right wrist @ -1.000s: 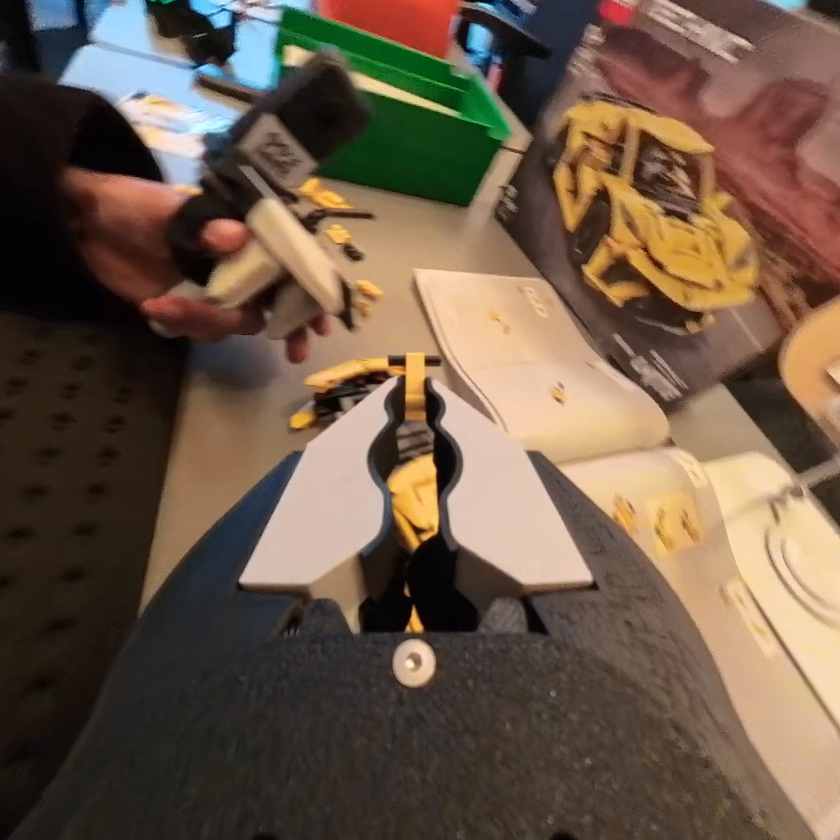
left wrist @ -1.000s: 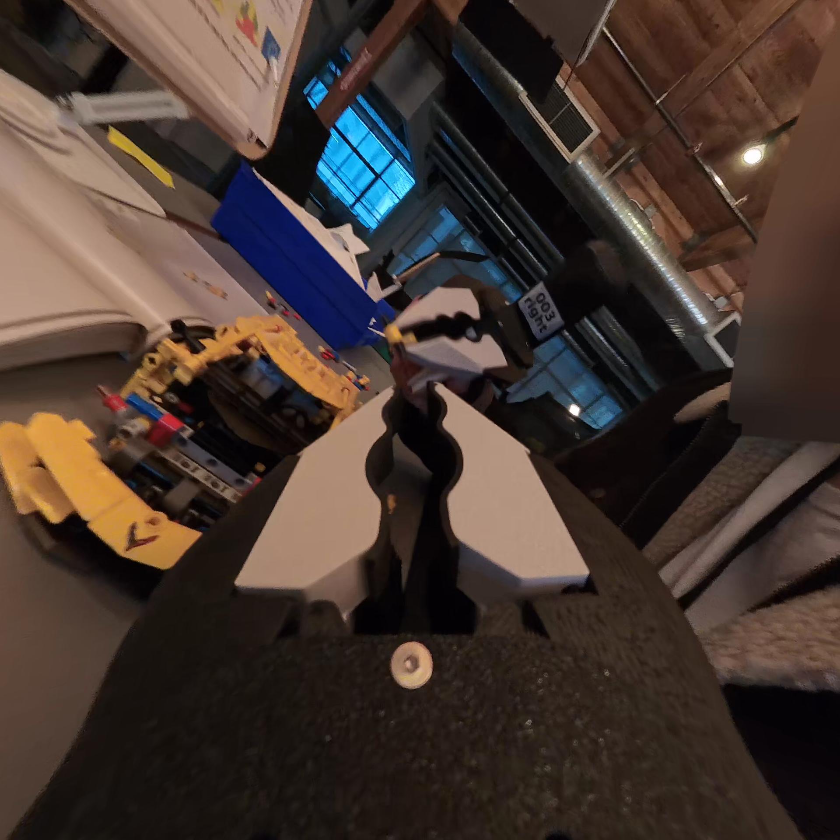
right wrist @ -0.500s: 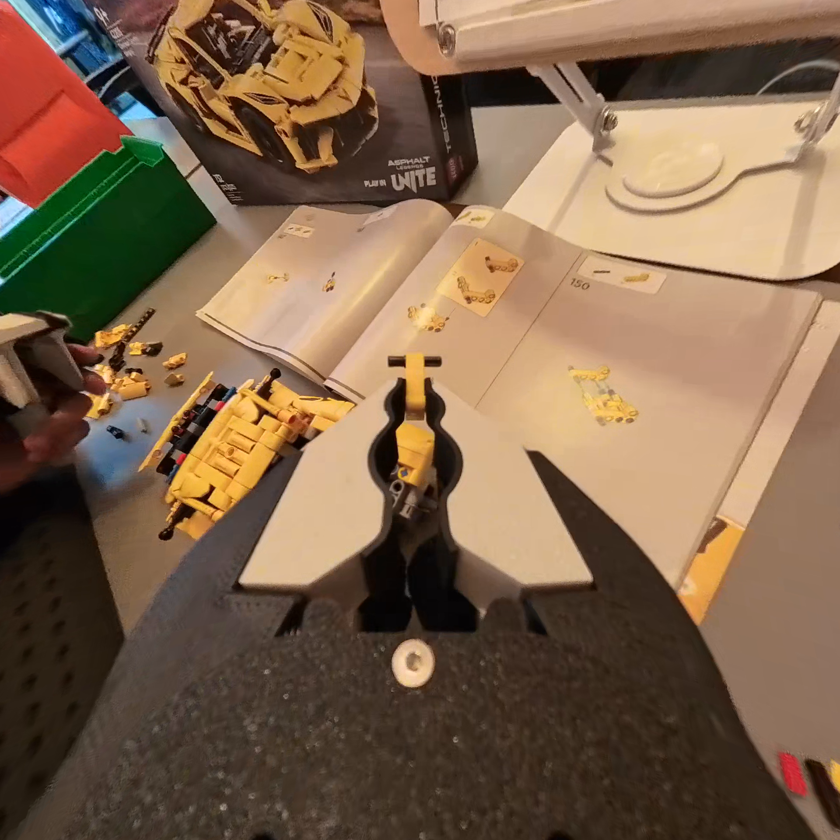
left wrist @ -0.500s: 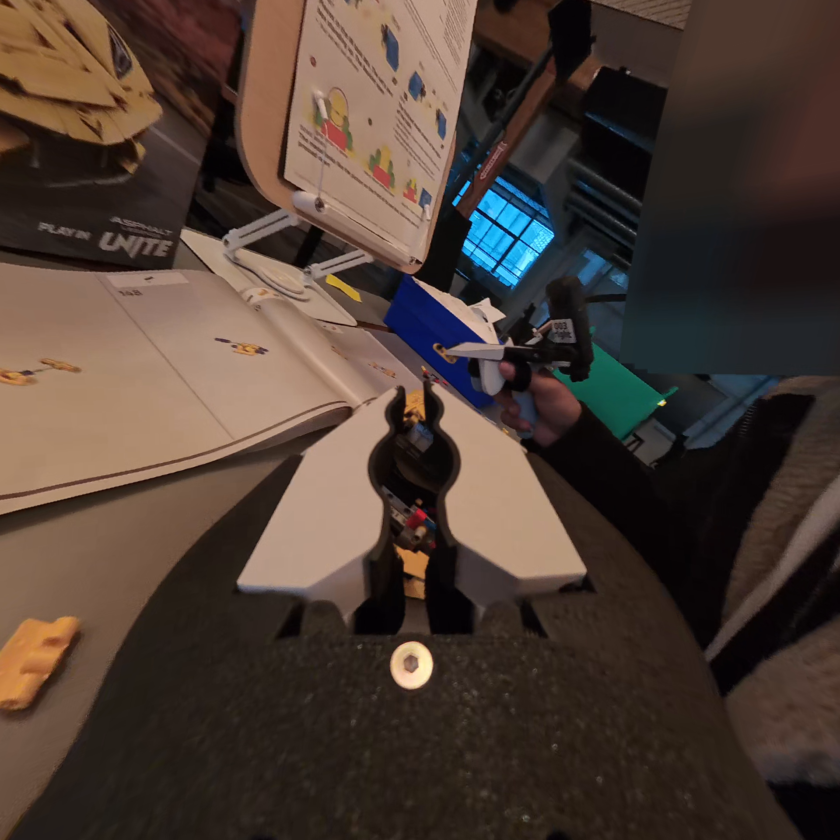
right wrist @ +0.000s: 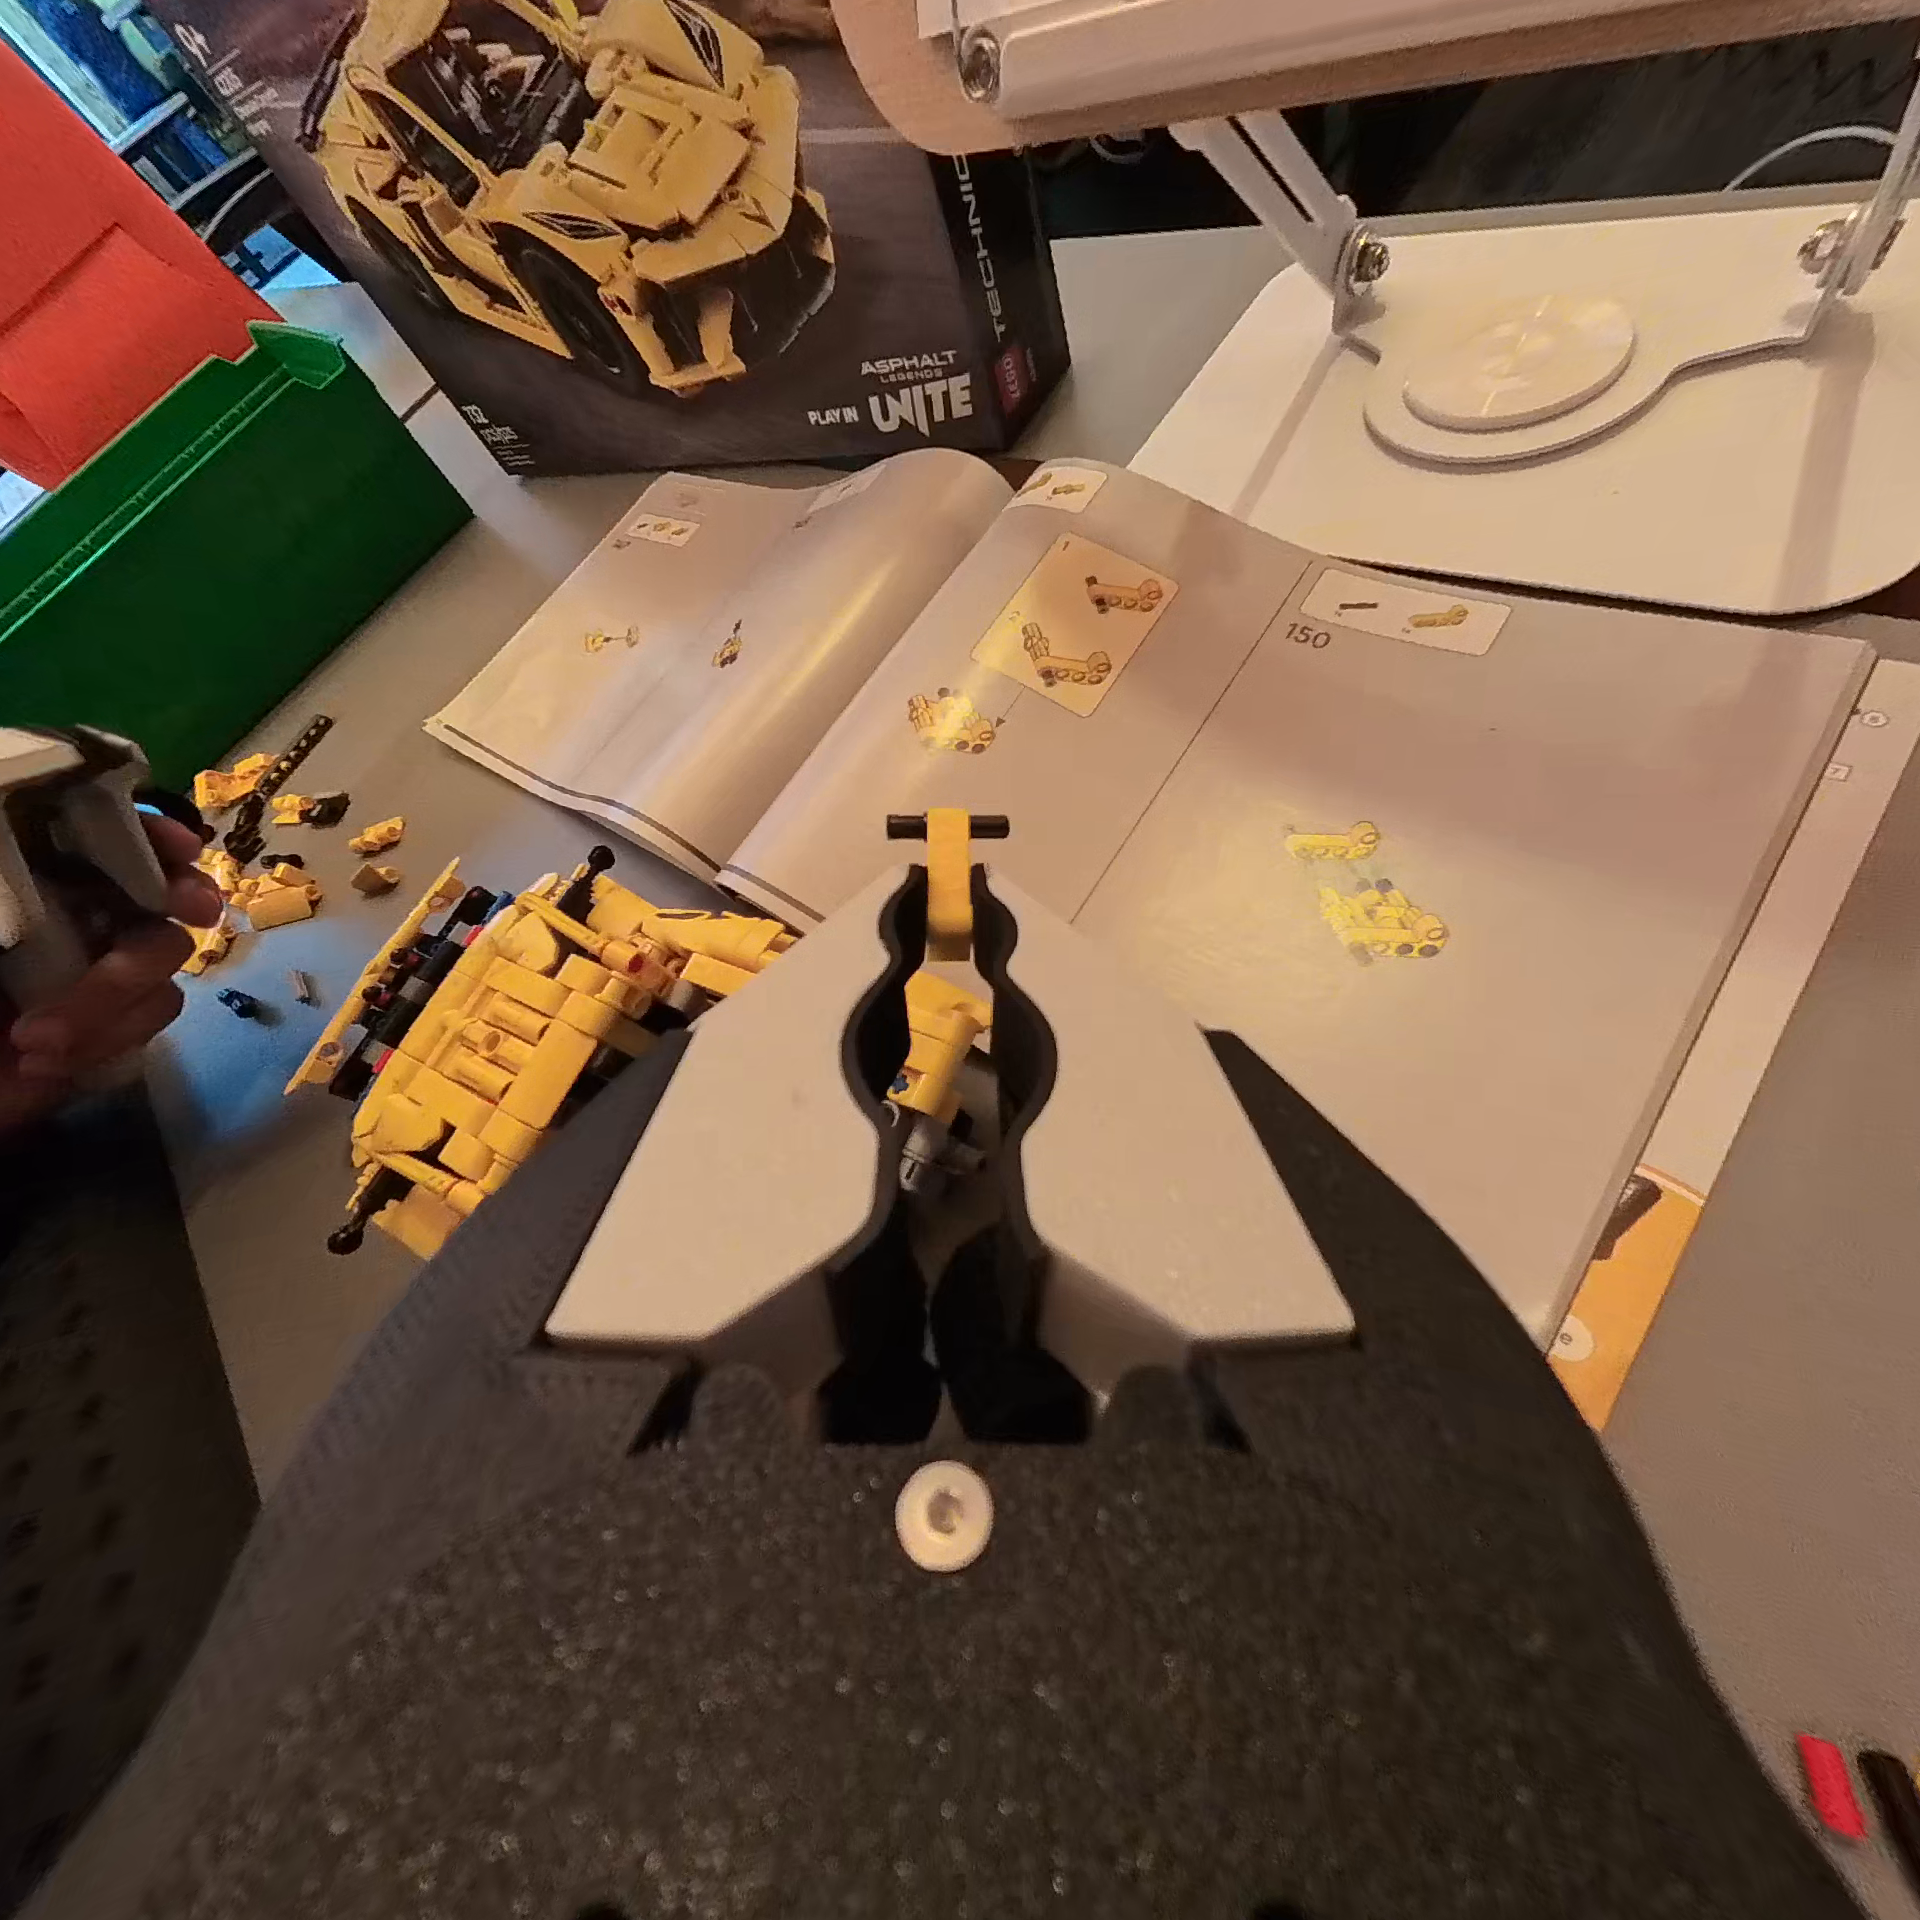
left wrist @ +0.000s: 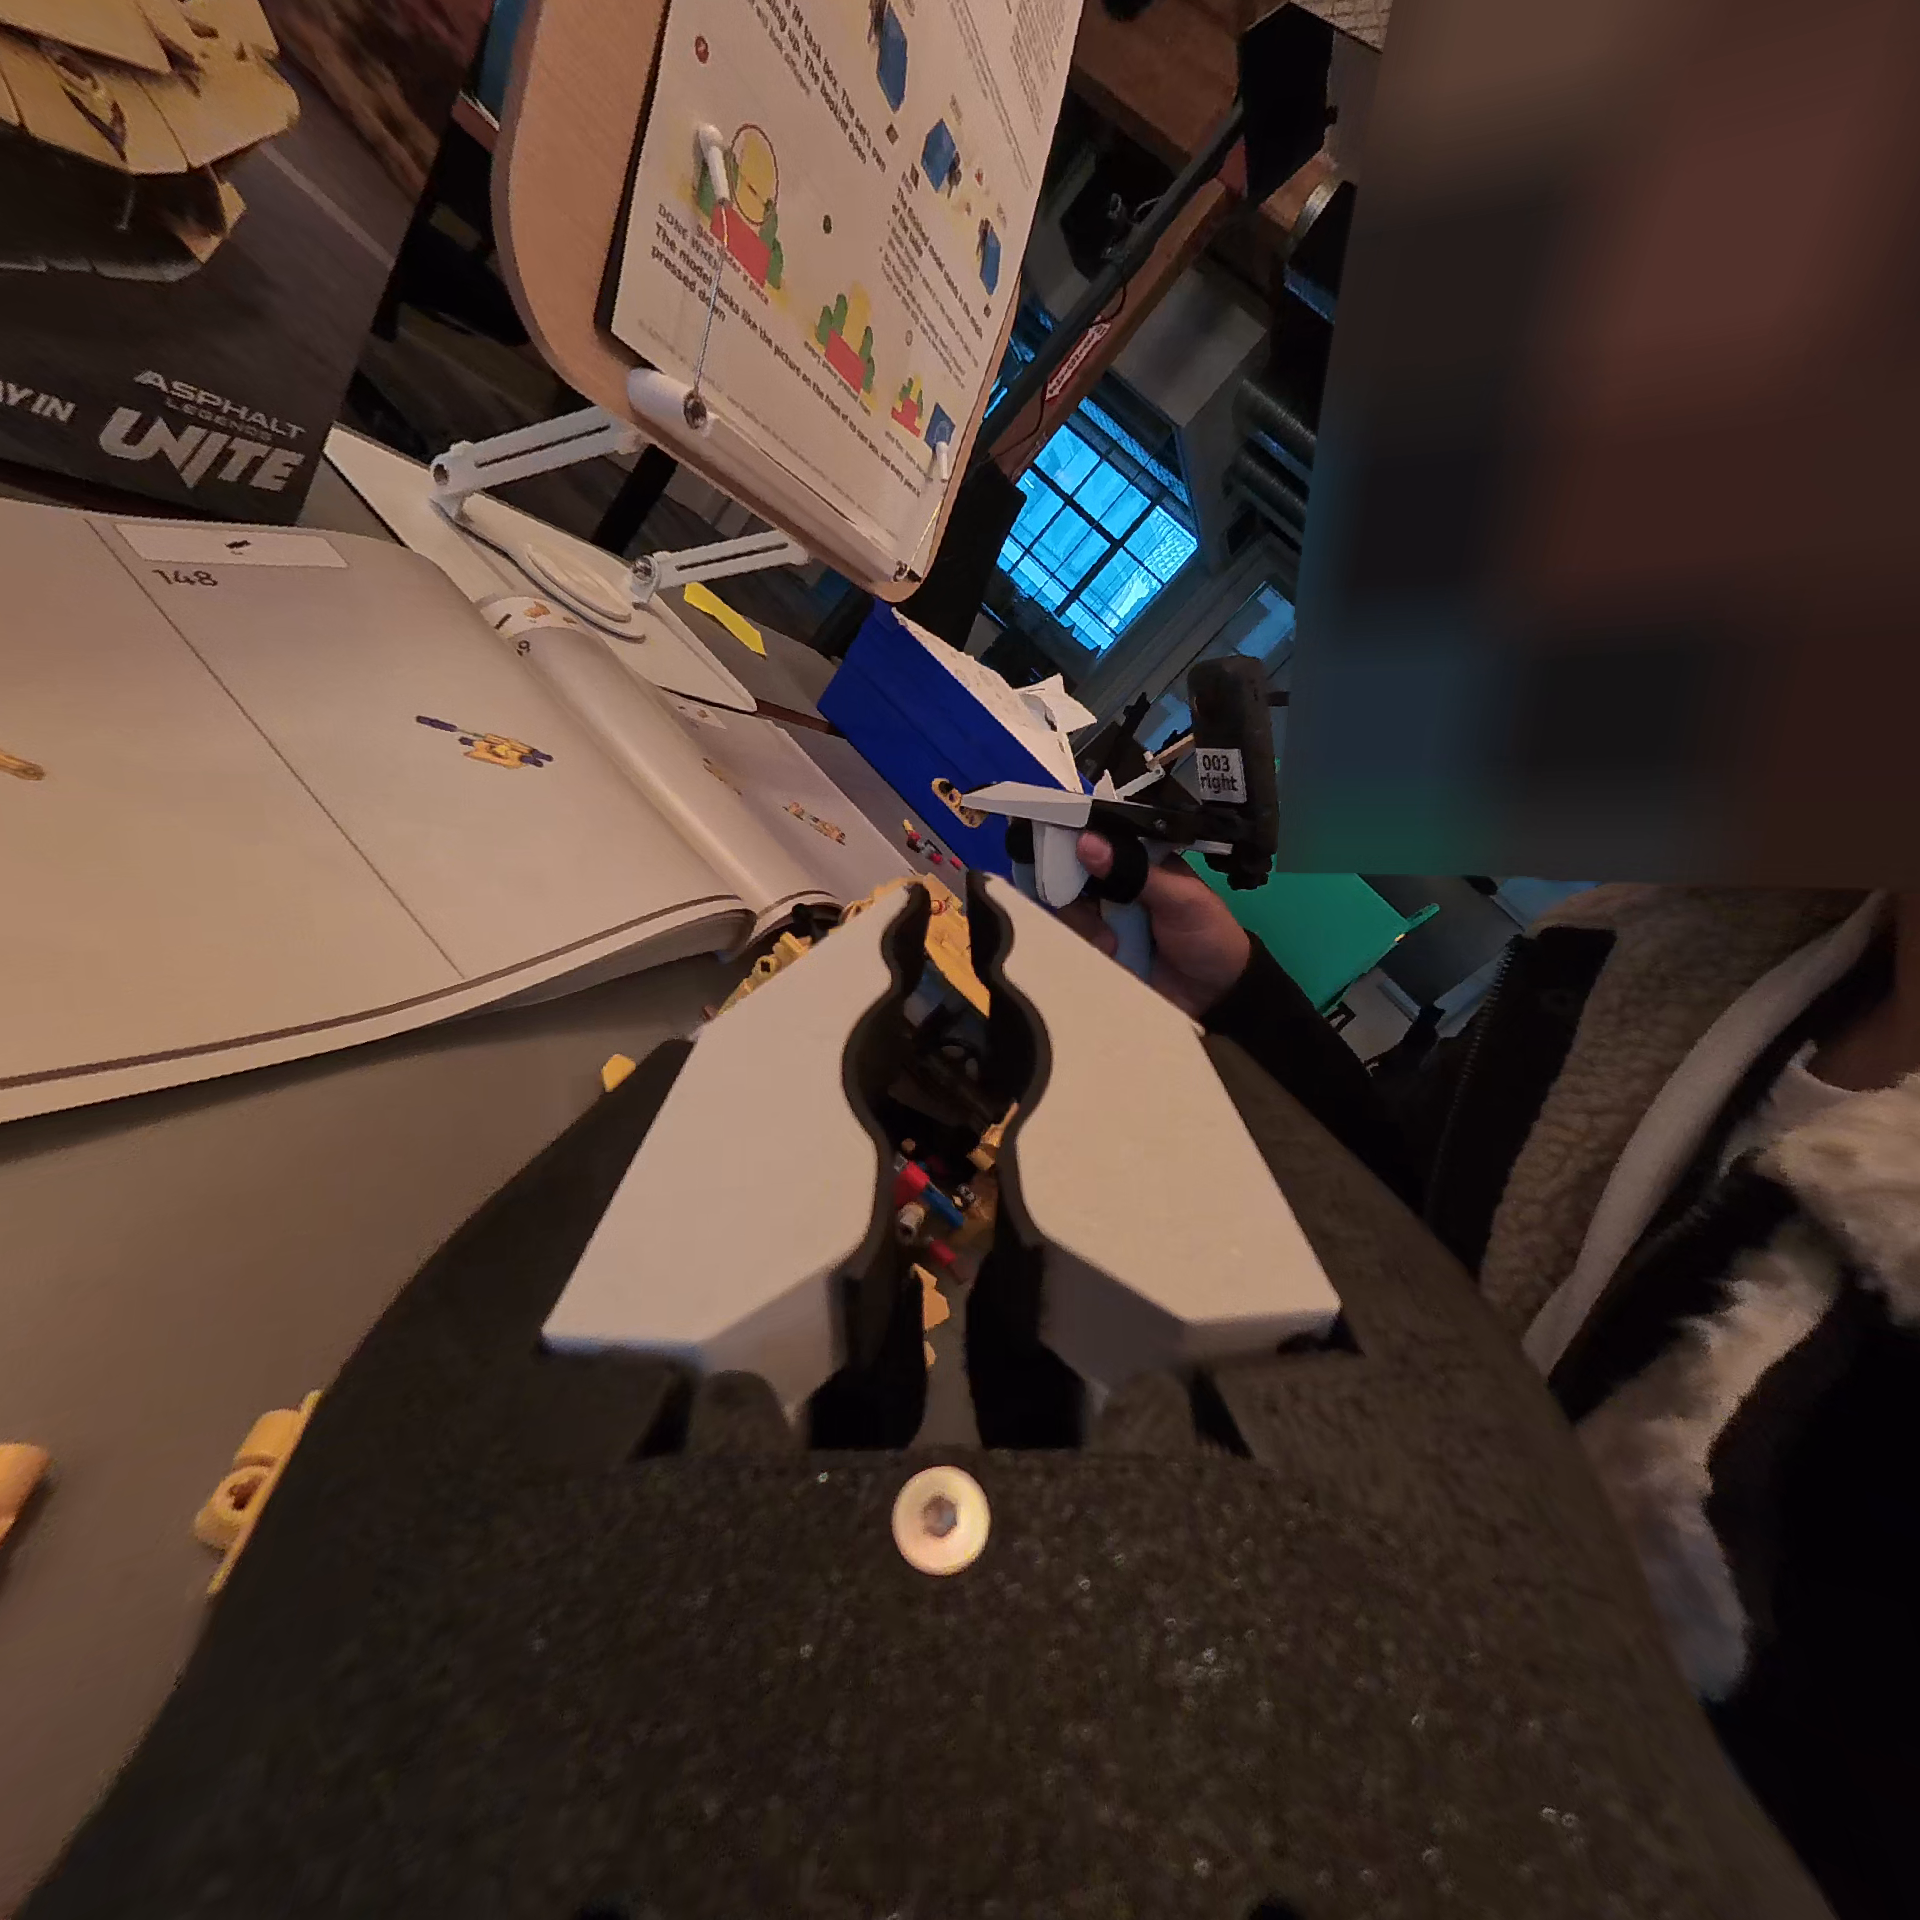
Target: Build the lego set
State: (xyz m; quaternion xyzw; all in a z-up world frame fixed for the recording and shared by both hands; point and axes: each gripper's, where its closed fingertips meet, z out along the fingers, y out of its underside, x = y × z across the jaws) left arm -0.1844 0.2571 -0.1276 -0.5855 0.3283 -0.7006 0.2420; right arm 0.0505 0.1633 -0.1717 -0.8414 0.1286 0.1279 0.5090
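The right gripper (right wrist: 948, 883), a second ago raised in front of the person with the view sweeping across the room, is now hanging over the surface (right wrist: 332, 1320), looking down on the open instruction booklet (right wrist: 1351, 790) and the half-built yellow car (right wrist: 499, 1039). Its fingers (right wrist: 1122, 1143) are closing on a yellow beam with a black pin (right wrist: 948, 873) through its tip, which is sticking out at the centre of the frame. The left gripper (left wrist: 943, 904) has likewise swung down toward the model; its fingers are nearly shut, seemingly on nothing. This suggests the held piece is being brought to the car for fitting. The car is lying at centre left of the right wrist view, just beside the booklet's lower edge, its yellow panels over black, red and blue internals, loose yellow pieces (right wrist: 260, 883) scattered to its upper left
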